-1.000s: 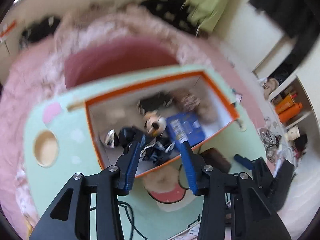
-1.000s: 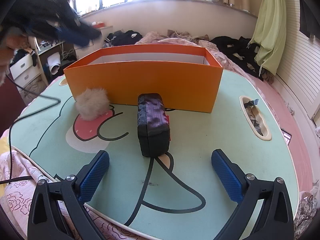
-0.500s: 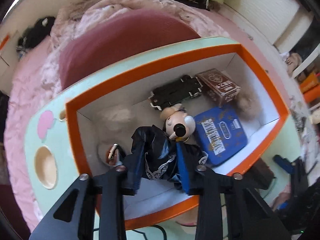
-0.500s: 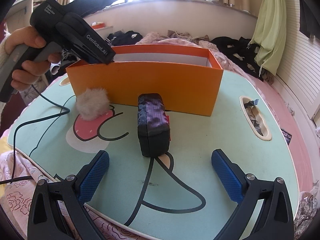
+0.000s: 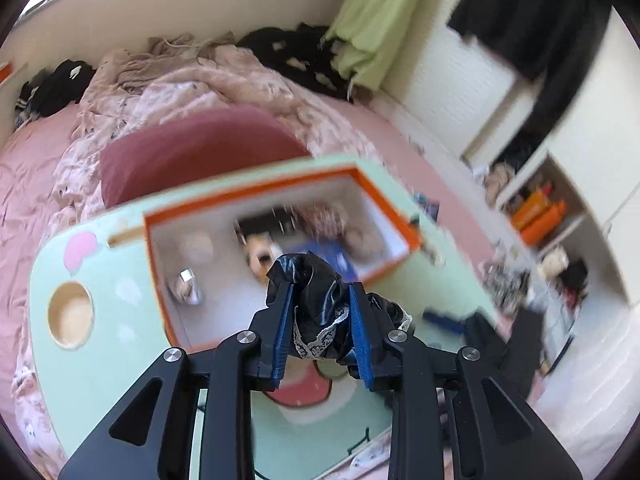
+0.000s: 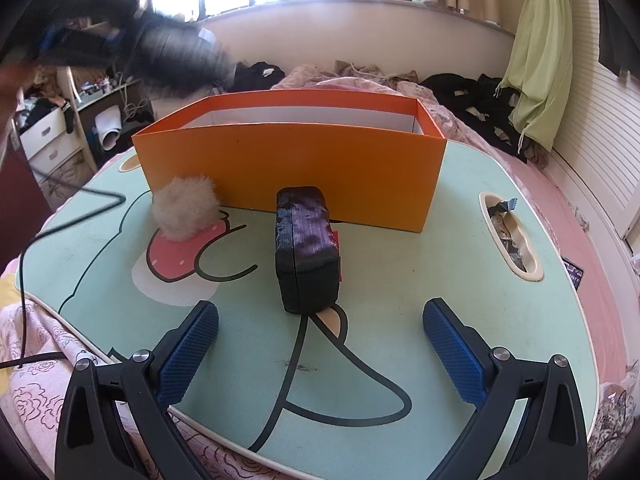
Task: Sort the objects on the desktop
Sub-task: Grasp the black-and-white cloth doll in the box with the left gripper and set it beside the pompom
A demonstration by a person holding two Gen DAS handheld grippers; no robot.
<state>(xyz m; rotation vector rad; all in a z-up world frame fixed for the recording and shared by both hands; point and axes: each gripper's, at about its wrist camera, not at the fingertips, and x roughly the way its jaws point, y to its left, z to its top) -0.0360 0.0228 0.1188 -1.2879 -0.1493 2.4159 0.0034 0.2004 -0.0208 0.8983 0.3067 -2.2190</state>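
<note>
We see the mint-green counter (image 6: 460,280) printed with a cartoon face resting on a pink bed (image 5: 48,152); on it stands the orange cardboard box with white inner walls (image 6: 292,168), lying toward 12 o'clock from the right hand-held gripper (image 6: 320,344); in the left wrist view the box interior (image 5: 224,280) is blurred, and we can only make out a dark flat thing, a blue flat thing and a pale figure inside.

Next in size, the black and purple rectangular pouch (image 6: 306,248) stands on the counter just in front of the box's near wall, straight ahead at 12 o'clock between the right hand-held gripper's widely parted jaws, not touched by them; the fluffy beige pompom (image 6: 184,208) sits at 10 o'clock from that pouch, touching or almost touching the box wall; a black cable (image 6: 60,220) trails over the counter's 9 o'clock edge.

The left hand-held gripper (image 5: 320,300) is narrow, its blue pads clamped on a crumpled black satin cloth with white lace trim (image 5: 316,304), held in the air above the near edge of the box; in the right wrist view this hand-held gripper is a dark blur at 11 o'clock.
</note>
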